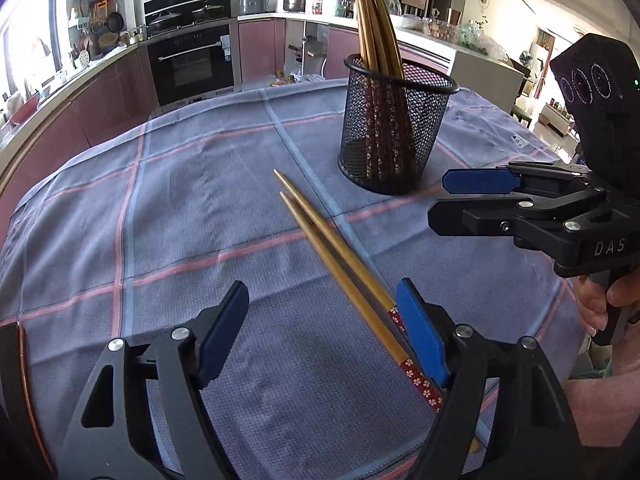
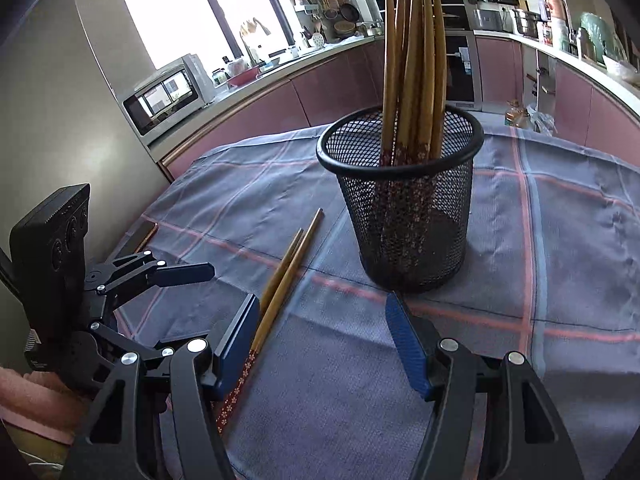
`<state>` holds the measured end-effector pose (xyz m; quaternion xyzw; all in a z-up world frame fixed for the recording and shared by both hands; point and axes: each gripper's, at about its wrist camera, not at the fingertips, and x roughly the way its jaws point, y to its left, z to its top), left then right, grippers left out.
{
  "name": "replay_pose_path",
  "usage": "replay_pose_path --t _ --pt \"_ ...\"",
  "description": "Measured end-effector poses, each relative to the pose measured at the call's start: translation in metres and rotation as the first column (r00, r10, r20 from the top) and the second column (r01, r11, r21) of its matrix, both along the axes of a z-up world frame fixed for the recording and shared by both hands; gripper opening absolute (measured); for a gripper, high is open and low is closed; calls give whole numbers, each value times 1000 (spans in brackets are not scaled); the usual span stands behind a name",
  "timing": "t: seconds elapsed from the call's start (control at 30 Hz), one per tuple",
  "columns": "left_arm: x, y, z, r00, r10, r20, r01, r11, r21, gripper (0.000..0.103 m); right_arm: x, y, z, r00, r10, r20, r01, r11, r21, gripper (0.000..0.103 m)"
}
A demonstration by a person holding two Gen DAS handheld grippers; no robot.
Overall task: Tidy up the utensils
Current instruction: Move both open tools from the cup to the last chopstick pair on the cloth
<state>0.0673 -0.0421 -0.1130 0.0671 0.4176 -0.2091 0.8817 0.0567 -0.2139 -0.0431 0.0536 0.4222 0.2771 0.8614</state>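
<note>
A black mesh cup point(image 1: 396, 128) point(image 2: 404, 200) stands on the blue checked cloth and holds several wooden chopsticks point(image 1: 372, 20) point(image 2: 416, 64) upright. Two loose chopsticks point(image 1: 332, 248) point(image 2: 280, 280) with red flowered ends lie side by side on the cloth in front of the cup. My left gripper point(image 1: 324, 328) is open, low over the cloth, with the loose pair close along its right finger. My right gripper point(image 2: 320, 344) is open and empty, with the pair beside its left finger. Each gripper shows in the other's view: the right one point(image 1: 440, 196), the left one point(image 2: 208, 276).
The cloth point(image 1: 180, 200) point(image 2: 560, 260) covers a round table. Kitchen counters, an oven point(image 1: 192, 64) and a microwave point(image 2: 168, 96) stand behind it. A dark flat object point(image 2: 140, 236) lies at the table's left edge.
</note>
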Motion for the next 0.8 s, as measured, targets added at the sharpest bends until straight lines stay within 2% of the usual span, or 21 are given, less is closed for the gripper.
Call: replay_pose_path --t 0.23,0.6,0.8 --pt "6 -1 -8 999 3 -38 -2 1000 8 62 3 7 -3 1000 15 -15 -15 1000 -2 63" --pt "9 0 -11 999 11 -35 -10 1000 25 52 8 26 -10 999 28 -23 -29 998 -47 62" --pt "11 5 -11 999 14 -38 -14 1000 7 43 13 42 -15 999 43 -32 -46 996 -74 48"
